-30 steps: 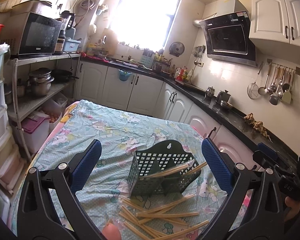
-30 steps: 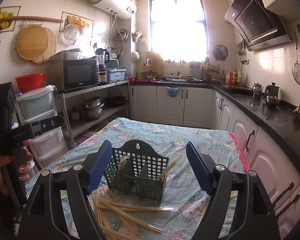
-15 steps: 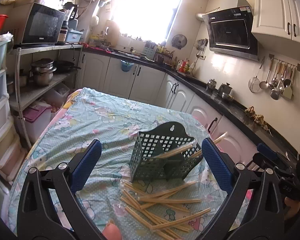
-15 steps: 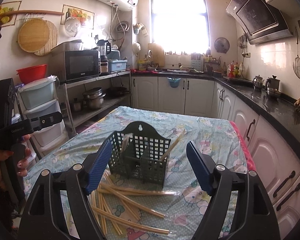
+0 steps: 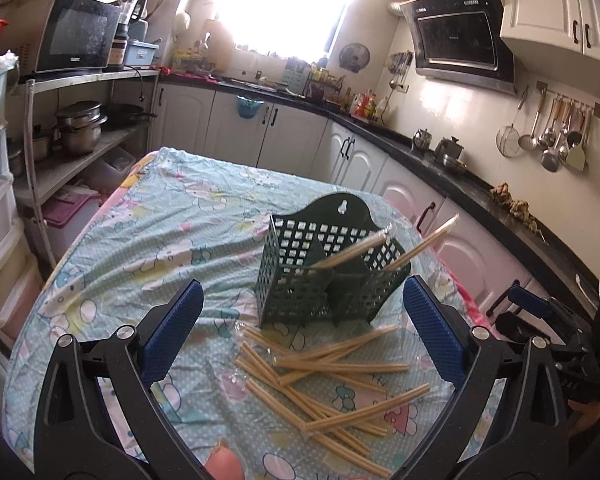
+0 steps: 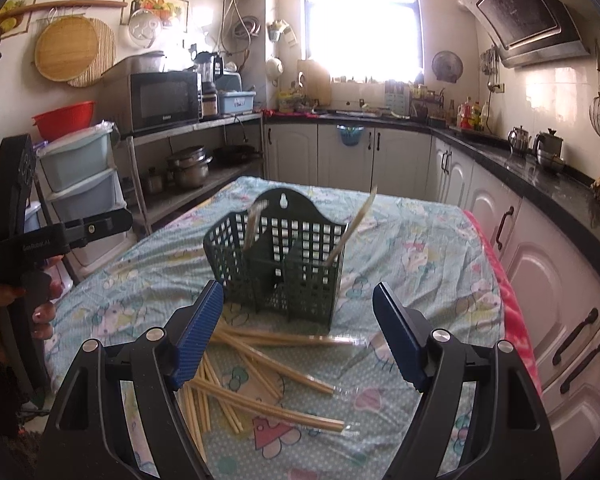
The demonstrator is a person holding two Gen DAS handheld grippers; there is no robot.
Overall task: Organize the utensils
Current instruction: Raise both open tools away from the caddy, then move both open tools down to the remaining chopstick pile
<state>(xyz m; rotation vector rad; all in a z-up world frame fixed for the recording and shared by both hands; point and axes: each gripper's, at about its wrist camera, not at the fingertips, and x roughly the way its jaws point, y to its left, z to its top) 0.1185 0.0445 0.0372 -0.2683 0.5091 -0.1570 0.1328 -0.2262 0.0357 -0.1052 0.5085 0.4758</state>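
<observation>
A dark green slotted utensil holder [image 5: 324, 276] stands upright on the table; it also shows in the right wrist view [image 6: 278, 260]. Two wrapped chopsticks [image 5: 352, 250] lean out of it. Several wrapped chopsticks [image 5: 332, 372] lie loose on the cloth in front of it, also in the right wrist view [image 6: 256, 380]. My left gripper [image 5: 300, 336] is open and empty above the pile. My right gripper [image 6: 298, 334] is open and empty, just short of the holder. The left gripper's body shows at the left of the right wrist view [image 6: 24, 236].
The table has a light blue cartoon-print cloth [image 5: 172, 232]. A metal shelf with pots [image 5: 76, 128] and stacked plastic drawers [image 6: 80, 184] stand left of it. White cabinets under a black counter [image 6: 540, 176] run along the right.
Both grippers have drawn back and tilted down, so more of the loose chopsticks shows. Both stay open. The holder and chopsticks have not moved.
</observation>
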